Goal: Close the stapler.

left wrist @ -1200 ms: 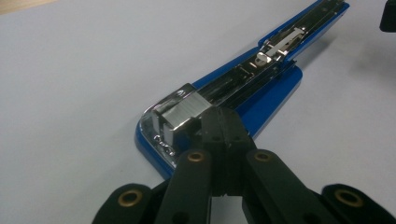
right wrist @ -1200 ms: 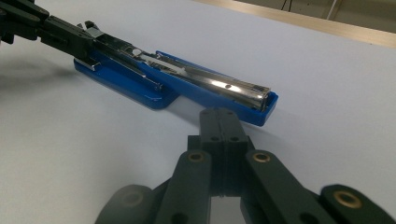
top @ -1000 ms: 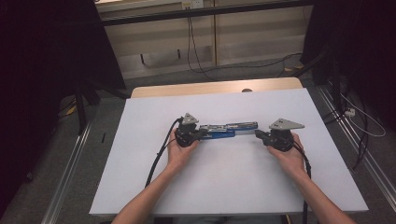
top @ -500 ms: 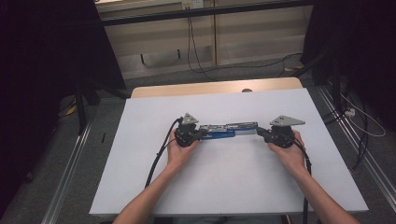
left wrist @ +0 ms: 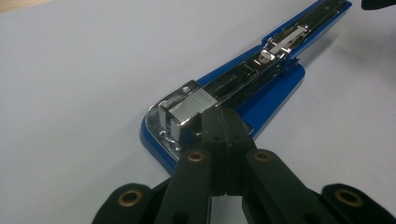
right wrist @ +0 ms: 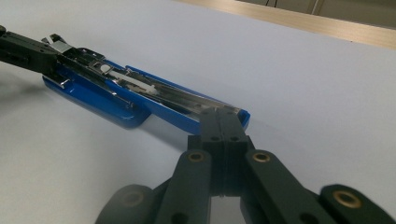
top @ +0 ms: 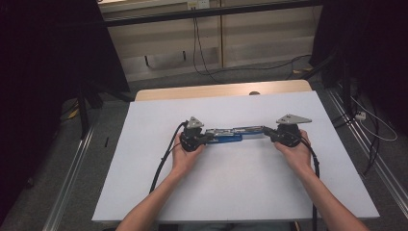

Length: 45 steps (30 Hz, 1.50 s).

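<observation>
Lying flat and swung open on the white table point(top: 240, 192), the blue stapler point(top: 226, 136) is showing staples loaded; both clenched grippers, left gripper point(left wrist: 223, 122) and right gripper point(right wrist: 224, 122), are pressing its ends, closing apparently left.

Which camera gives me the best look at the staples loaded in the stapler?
The left gripper view: the staples sit close and sharp in the open stapler. The right gripper view shows its far end; the high view shows it small.
</observation>
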Each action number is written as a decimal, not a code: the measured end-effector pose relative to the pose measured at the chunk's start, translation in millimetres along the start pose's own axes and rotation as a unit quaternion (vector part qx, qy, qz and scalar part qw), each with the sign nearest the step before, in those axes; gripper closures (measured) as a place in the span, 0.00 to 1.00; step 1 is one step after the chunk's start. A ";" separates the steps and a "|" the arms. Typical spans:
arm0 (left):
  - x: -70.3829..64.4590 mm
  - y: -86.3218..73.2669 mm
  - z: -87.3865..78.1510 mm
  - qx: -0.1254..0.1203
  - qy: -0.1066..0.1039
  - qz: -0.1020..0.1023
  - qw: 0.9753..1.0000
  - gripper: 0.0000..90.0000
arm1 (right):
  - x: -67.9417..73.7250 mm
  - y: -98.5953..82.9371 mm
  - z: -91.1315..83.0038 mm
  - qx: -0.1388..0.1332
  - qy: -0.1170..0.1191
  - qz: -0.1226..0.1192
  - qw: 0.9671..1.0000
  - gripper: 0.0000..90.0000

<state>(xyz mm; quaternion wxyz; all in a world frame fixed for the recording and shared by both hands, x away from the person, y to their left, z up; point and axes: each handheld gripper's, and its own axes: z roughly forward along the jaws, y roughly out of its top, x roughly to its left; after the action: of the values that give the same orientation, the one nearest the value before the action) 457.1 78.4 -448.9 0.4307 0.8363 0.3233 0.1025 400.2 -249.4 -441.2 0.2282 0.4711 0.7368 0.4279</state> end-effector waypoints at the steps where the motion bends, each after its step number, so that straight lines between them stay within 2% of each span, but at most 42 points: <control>1: -0.2 0.0 0.0 0.000 0.002 0.001 1.000 1.00 | 0.3 -1.6 0.5 0.003 0.002 -0.003 1.000 1.00; 6: -0.3 -0.1 0.0 0.000 0.001 0.001 1.000 1.00 | 1.5 -10.5 4.4 0.022 -0.001 -0.011 1.000 1.00; 14: 0.0 -0.2 0.1 -0.001 0.000 0.002 1.000 1.00 | 1.1 -13.0 8.6 0.045 -0.005 -0.018 0.999 1.00; 17: 0.1 0.2 -0.1 0.001 0.003 0.011 1.000 1.00 | -0.5 -12.9 9.8 0.049 -0.010 -0.013 0.999 1.00; 19: 0.0 0.1 0.1 0.002 0.000 0.007 1.000 1.00 | -1.2 -13.8 11.1 0.057 -0.012 -0.013 0.998 1.00; 25: 0.2 0.1 0.1 0.001 -0.001 0.007 1.000 1.00 | -1.3 -12.0 13.5 0.063 -0.014 -0.017 0.998 1.00; 30: -0.1 0.2 0.1 0.001 0.000 0.007 1.000 1.00 | 0.2 -10.8 16.4 0.070 -0.016 -0.031 0.997 1.00; 39: 0.2 0.2 0.0 0.002 -0.001 0.009 1.000 1.00 | 0.0 -10.3 20.1 0.080 -0.017 -0.027 0.996 1.00; 42: 0.2 0.2 0.1 0.002 -0.001 0.009 1.000 1.00 | 1.8 -8.8 21.4 0.081 -0.021 -0.040 0.996 1.00; 45: 0.1 0.0 0.1 0.001 -0.001 0.008 1.000 1.00 | 3.7 -7.4 23.6 0.083 -0.013 -0.037 0.996 1.00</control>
<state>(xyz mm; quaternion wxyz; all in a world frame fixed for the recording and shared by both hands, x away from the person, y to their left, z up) 457.2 78.4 -448.9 0.4293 0.8396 0.3160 0.1048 412.3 -237.7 -459.7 0.2138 0.4662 0.7839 0.3500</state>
